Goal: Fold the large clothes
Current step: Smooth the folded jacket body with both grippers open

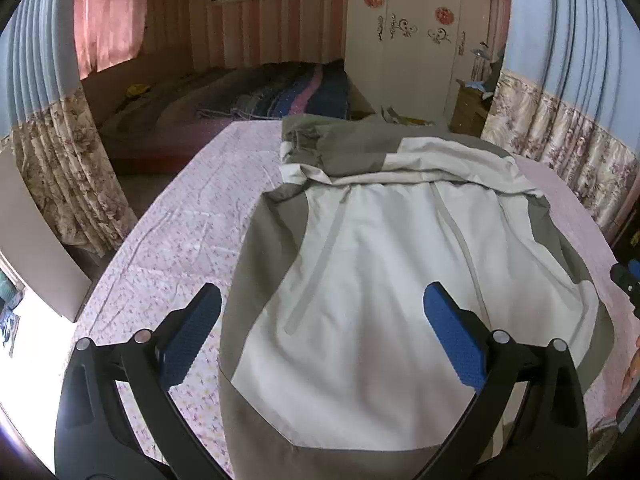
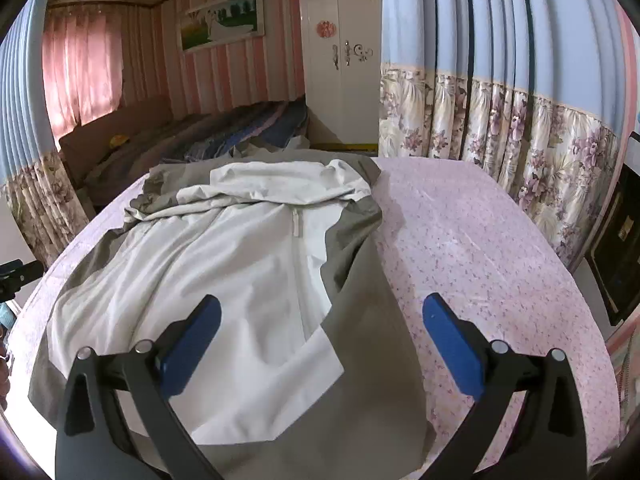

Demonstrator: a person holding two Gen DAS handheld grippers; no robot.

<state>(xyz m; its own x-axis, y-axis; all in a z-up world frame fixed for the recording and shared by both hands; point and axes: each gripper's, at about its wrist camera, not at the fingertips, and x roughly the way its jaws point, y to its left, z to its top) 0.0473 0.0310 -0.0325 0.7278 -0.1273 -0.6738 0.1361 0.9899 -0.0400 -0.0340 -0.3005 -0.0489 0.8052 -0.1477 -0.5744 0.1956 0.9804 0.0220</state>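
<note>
Left wrist view: left gripper (image 1: 322, 332) held low over the near end of the jacket (image 1: 380, 280), jaws spread wide, blue pads (image 1: 188, 340) gripping nothing. Jacket spread lengthwise on the pink flowered bedsheet (image 1: 180, 240), white body panel up, grey panels along both sides, hood and upper part bunched at the far end. One pad hangs over bare sheet just beside the jacket's left edge, the other over the white cloth. Cannot tell whether either pad touches fabric. Sleeves look already turned in or tucked, though hard to be sure from here. A sliver of the other tool shows at the right edge.

Right wrist view: right gripper (image 2: 322, 340) likewise wide apart and empty, poised above the near right part of the jacket (image 2: 240, 280), straddling the grey side panel, with one pad over the sheet (image 2: 480, 260). Zip line down the middle visible; creases gathered toward the collar.

Step in hand, as judged: between folds, lining up for a grab at the near hem. Next move probably calls for lowering both tools onto the near corners, pinching each through all layers, then lifting evenly and carrying the hem toward the collar. Risk of catching only the top layer, or of uneven lift skewing the fold.
</note>
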